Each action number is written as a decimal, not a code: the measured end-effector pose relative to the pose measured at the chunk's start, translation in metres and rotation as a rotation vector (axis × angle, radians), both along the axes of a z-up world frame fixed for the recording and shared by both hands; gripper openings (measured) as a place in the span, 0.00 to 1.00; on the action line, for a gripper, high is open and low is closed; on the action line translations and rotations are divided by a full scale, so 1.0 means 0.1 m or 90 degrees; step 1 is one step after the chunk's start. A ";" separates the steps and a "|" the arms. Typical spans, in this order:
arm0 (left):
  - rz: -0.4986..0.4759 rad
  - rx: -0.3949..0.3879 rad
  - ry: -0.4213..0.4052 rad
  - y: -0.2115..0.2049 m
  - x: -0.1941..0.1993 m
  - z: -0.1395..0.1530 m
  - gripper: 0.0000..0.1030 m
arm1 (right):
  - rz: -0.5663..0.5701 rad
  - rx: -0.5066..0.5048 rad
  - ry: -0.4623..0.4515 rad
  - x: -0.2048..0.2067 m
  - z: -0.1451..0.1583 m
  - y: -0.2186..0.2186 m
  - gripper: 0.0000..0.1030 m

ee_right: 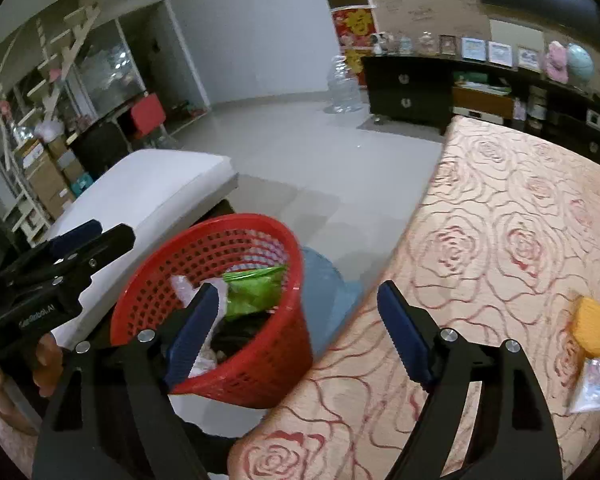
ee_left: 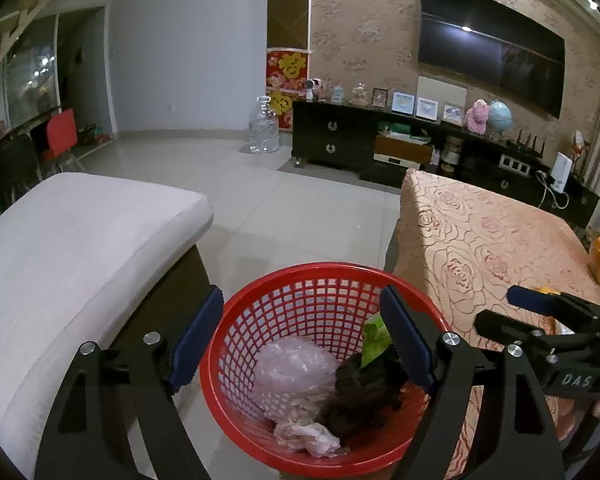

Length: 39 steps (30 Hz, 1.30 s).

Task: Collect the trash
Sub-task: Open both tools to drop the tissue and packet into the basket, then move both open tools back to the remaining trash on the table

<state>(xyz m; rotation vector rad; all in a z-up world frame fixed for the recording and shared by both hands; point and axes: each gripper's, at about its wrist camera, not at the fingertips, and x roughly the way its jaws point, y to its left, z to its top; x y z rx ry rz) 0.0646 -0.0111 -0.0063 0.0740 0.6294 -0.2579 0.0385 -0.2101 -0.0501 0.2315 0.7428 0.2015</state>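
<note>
Inside one red basket [ee_left: 300, 300], four scraps.

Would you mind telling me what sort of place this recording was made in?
Most likely a home living room: a wall-mounted television above a dark media cabinet with framed pictures, and a white-cushioned seat beside a rose-patterned tablecloth.

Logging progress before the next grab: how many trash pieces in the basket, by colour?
In the red basket:
Pink plastic bag: 1
Green wrapper: 1
Dark wrapper: 1
Pale crumpled scrap: 1
Total: 4 visible; more may be hidden underneath.
</note>
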 end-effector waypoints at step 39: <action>-0.144 0.055 -0.027 -1.27 -0.37 -0.01 0.79 | -0.375 -0.042 0.016 -1.27 -0.11 -2.17 0.83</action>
